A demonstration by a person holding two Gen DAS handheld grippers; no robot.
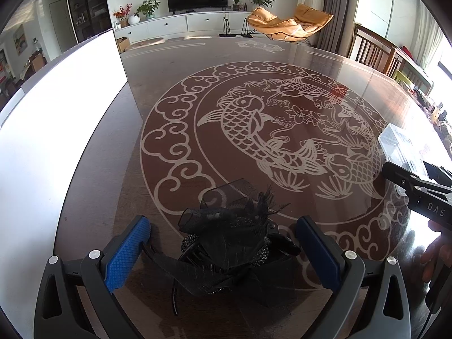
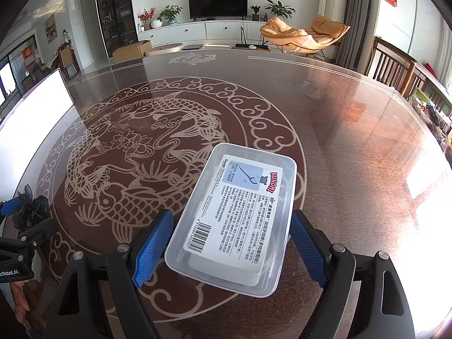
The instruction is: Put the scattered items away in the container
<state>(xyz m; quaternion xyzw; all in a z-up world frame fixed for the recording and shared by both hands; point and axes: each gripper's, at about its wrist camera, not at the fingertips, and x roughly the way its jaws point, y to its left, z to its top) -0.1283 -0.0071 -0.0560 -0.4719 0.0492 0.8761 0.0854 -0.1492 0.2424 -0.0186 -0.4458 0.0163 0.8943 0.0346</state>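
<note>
A black mesh hair clip with feathers and beads lies on the dark round table between the blue pads of my left gripper, which is open around it without touching. It shows small at the left in the right wrist view. A clear plastic box with a white printed label lies on the table between the pads of my right gripper, which is open around its near end. The box also shows at the right in the left wrist view, with the right gripper's fingers at it.
A tall white container wall stands at the table's left, also in the right wrist view. Wooden chairs stand at the far right edge. The table has a carved fish pattern.
</note>
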